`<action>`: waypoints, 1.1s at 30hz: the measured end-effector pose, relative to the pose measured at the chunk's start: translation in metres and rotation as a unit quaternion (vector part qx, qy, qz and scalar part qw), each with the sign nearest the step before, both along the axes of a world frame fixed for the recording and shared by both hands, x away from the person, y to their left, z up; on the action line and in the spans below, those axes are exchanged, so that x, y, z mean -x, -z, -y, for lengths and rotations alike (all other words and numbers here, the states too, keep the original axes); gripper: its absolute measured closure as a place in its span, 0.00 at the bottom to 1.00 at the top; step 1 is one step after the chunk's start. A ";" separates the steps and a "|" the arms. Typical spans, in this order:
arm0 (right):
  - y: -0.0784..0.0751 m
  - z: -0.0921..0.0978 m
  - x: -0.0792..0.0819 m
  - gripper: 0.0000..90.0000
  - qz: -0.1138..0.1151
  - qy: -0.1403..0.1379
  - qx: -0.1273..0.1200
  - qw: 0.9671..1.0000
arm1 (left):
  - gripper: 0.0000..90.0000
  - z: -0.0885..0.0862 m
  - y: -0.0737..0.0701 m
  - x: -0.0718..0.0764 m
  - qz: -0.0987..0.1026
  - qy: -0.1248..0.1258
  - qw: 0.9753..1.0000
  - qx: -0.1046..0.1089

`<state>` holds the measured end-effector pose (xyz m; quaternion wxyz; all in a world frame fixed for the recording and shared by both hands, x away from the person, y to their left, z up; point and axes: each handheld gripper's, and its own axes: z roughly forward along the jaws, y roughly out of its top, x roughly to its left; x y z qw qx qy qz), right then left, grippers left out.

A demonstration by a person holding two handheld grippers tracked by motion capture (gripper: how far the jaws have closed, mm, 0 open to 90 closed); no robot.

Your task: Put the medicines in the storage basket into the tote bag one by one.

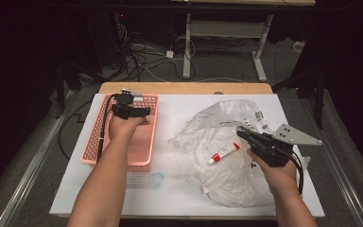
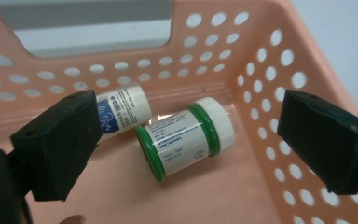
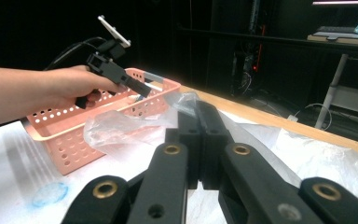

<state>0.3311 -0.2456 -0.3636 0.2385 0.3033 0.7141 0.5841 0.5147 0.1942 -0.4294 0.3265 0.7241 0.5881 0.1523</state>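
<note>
A pink perforated basket [image 1: 147,142] stands at the table's left. My left gripper [image 1: 144,112] hangs open over its far end. Between its spread jaws [image 2: 189,126] I look down on a white jar with green rims [image 2: 186,137] lying on its side on the basket floor. A white bottle with a blue label [image 2: 123,107] lies beside it, partly hidden behind the left jaw. My right gripper [image 1: 242,132] is over a crumpled clear plastic bag [image 1: 217,170]. Its jaws are pressed together [image 3: 198,112], with bag film [image 3: 121,126] bunched up at the tips. A red and white tube [image 1: 224,152] rests on the bag.
The white table top [image 1: 179,203] carries a faint blue ring mark [image 1: 157,180] in front of the basket. A wooden strip [image 1: 184,88] runs along the far edge. Cables and desk legs stand on the dark floor beyond. Basket walls [image 2: 270,70] close in around the jar.
</note>
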 end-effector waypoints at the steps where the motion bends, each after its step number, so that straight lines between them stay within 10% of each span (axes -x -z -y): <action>1: 0.000 0.000 0.000 1.00 -0.001 0.000 -0.001 1.000 | 0.08 0.001 0.004 -0.002 -0.006 0.000 1.000 -0.002; 11: 0.004 -0.002 -0.002 1.00 -0.006 -0.002 0.002 1.000 | 0.19 0.009 0.023 -0.016 -0.049 -0.005 0.998 -0.027; 33: 0.004 -0.004 0.000 1.00 -0.005 -0.002 0.007 1.000 | 0.39 0.004 0.016 -0.008 -0.075 0.001 0.997 -0.036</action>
